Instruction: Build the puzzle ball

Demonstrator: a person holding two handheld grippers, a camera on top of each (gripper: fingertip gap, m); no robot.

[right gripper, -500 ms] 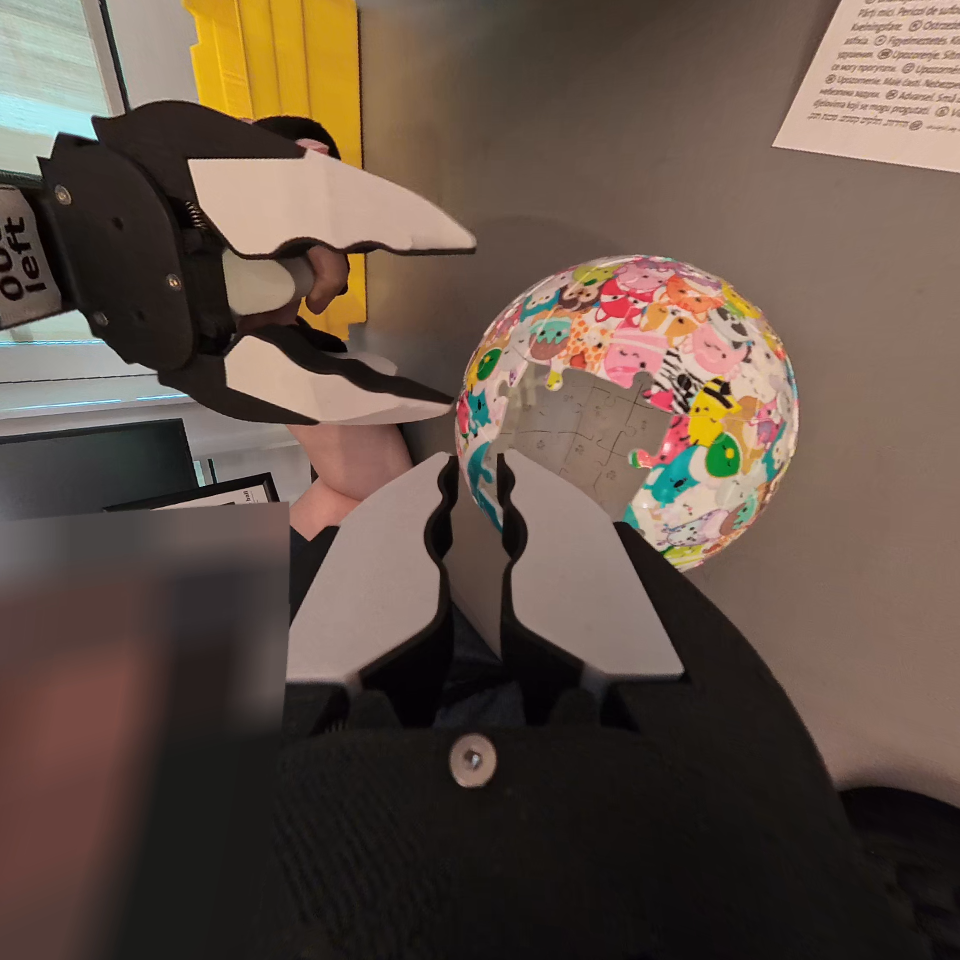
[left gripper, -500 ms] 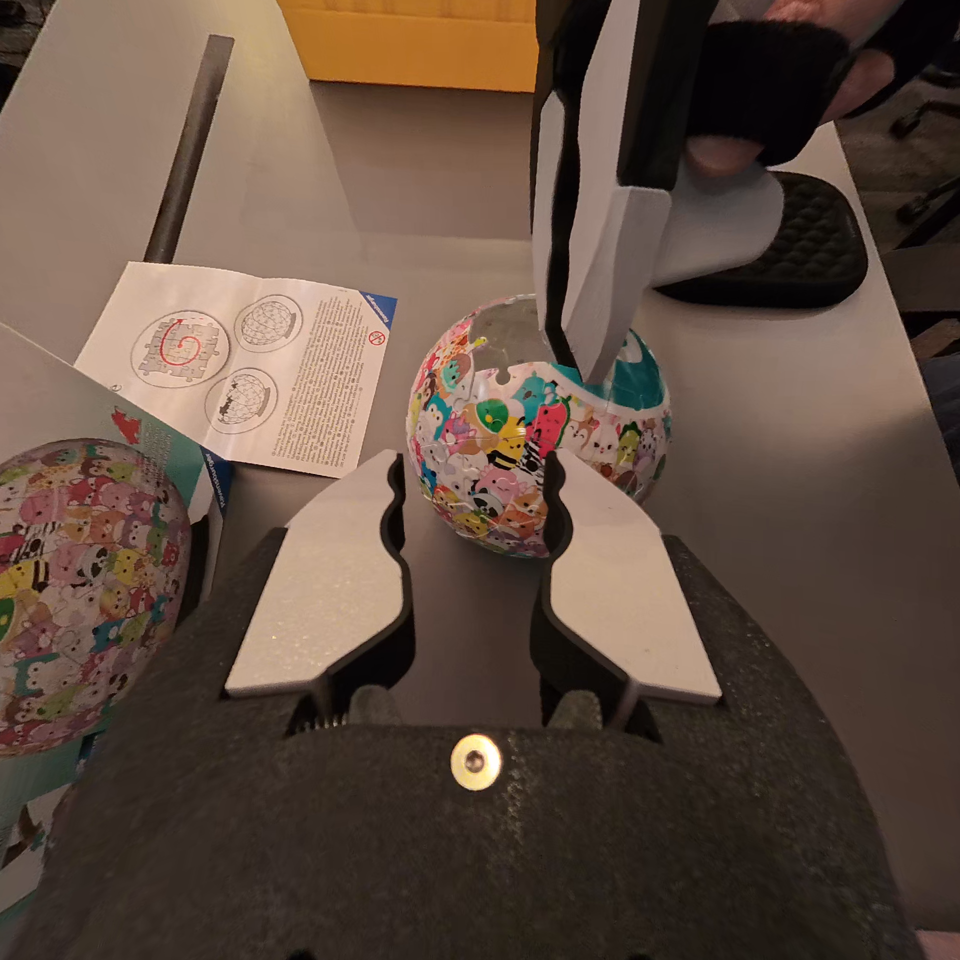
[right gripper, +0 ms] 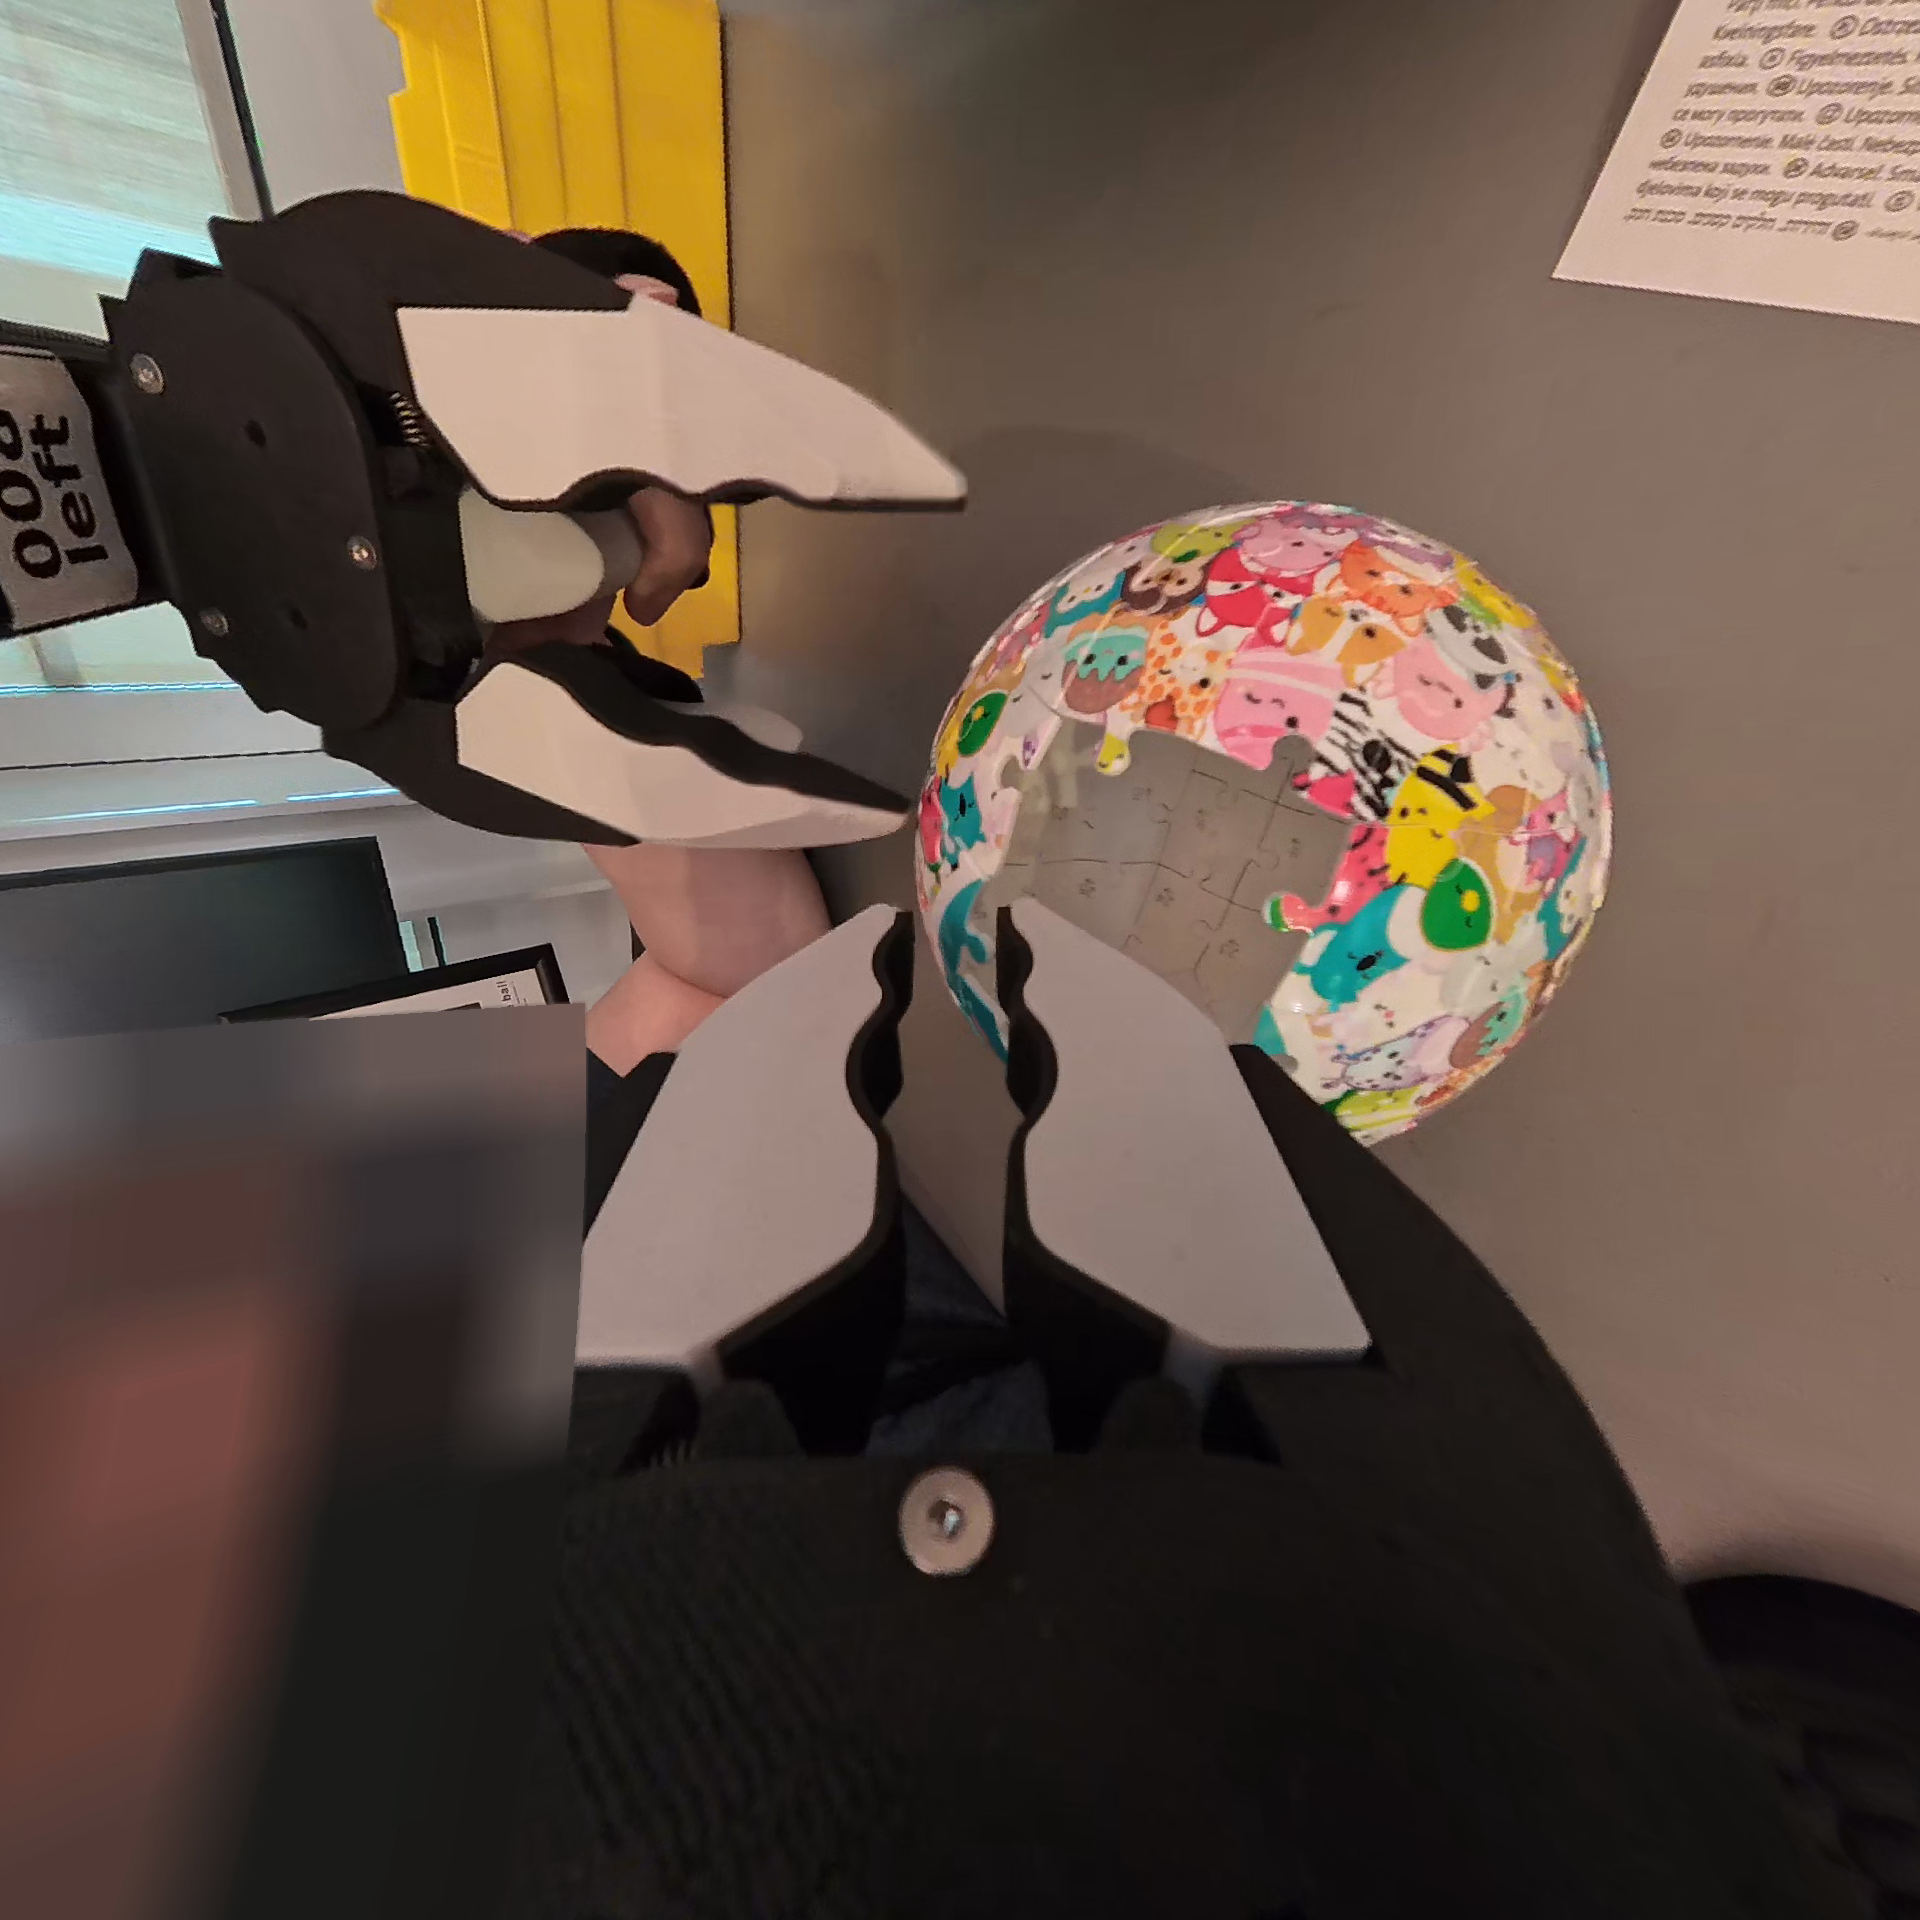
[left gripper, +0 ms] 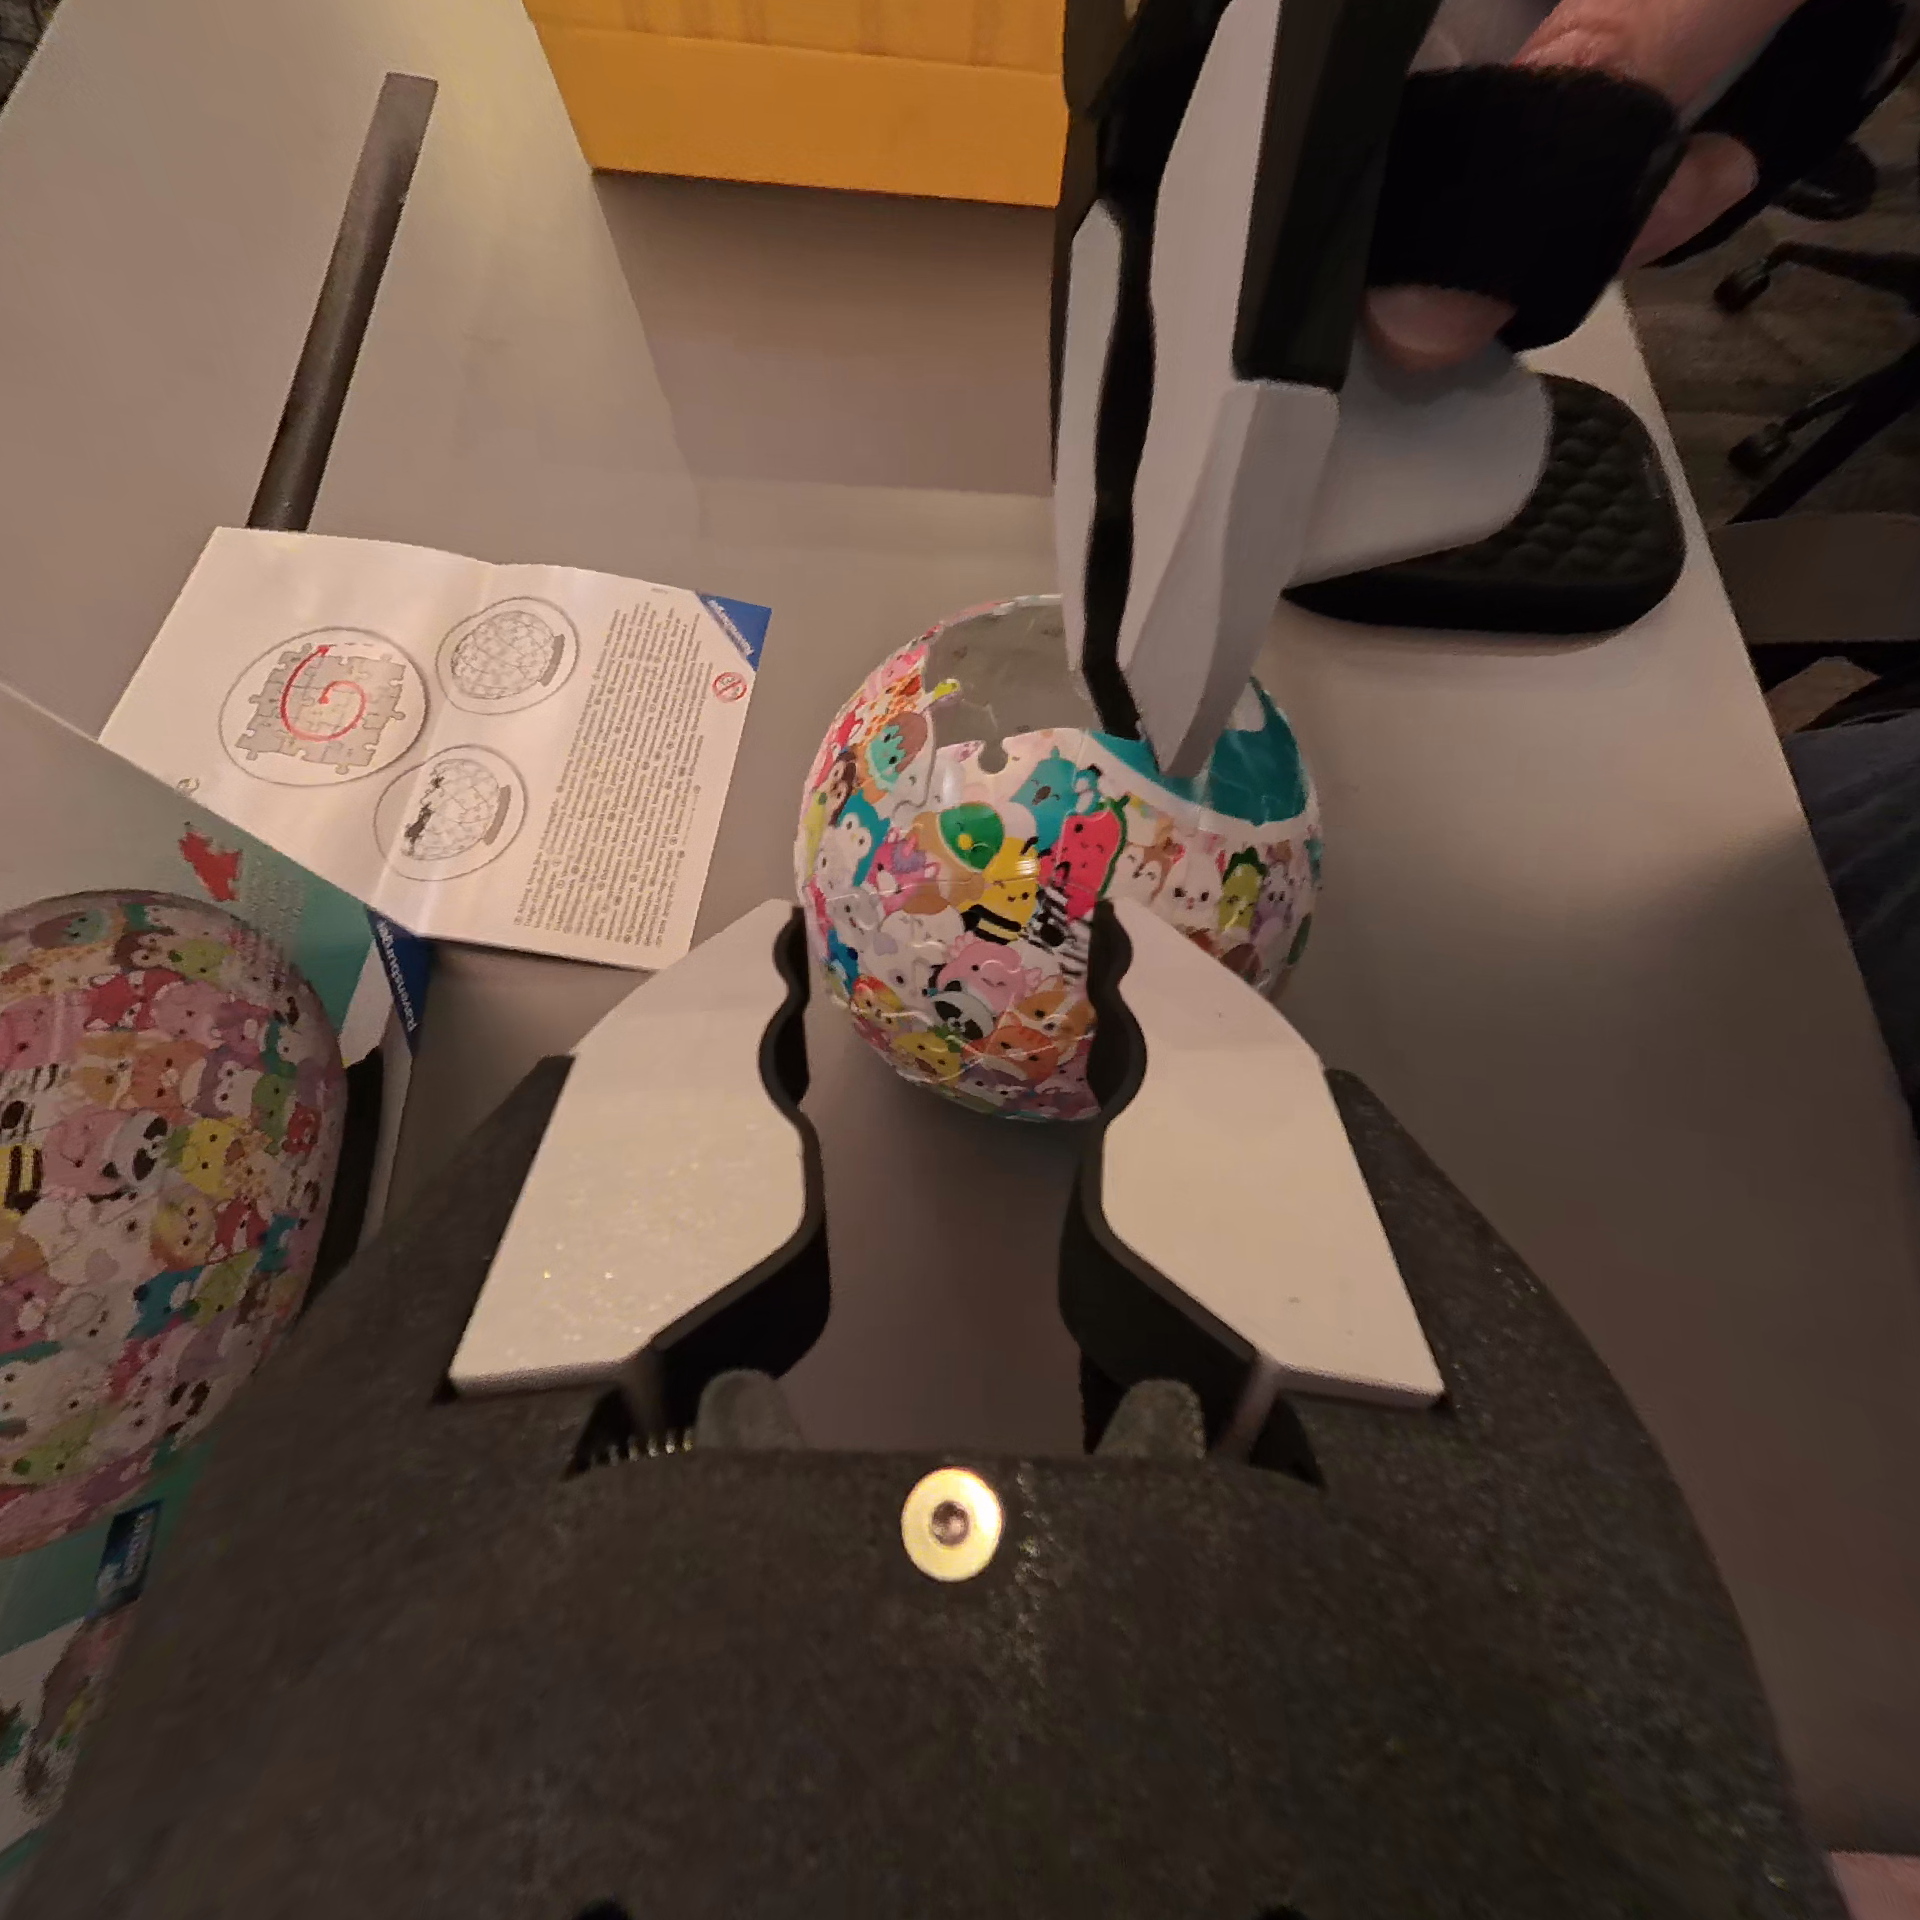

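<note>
Puzzle ball (left gripper: 1049,862): it sits on the grey table (left gripper: 1507,935), colourful cartoon shell nearly whole, with one jagged gap at the top showing the pale grey inner side of the far pieces (right gripper: 1174,842).

Your left gripper (left gripper: 951,935): fingers spread wide and holding nothing. In the left wrist view the ball's near side sits between the tips. From the right wrist view the same gripper (right gripper: 930,655) comes in from the left, its lower fingertip (right gripper: 873,821) right at the ball's edge; I cannot tell whether it touches.

Your right gripper (right gripper: 951,925): fingers drawn close together, just a narrow slot between them, pinching the ball's shell at the rim of the gap. In the left wrist view it (left gripper: 1153,727) points steeply down from above with its tips at a teal piece (left gripper: 1262,758) on the ball's upper right.

Your hand (left gripper: 1558,208): in a black fingerless glove, wrapped round the right gripper's handle at top right.

Instruction leaflet (left gripper: 447,748): lying flat and unfolded on the table to the left of the ball, well apart from it, with round diagrams and blocks of print.

Puzzle box (left gripper: 156,1195): at the left edge of the left wrist view, teal with a picture of the finished ball, its corner overlapping the leaflet.

Yellow bin (left gripper: 831,94): at the far side of the table.

Black pad (left gripper: 1558,520): quilted, on the table behind the right gripper.
</note>
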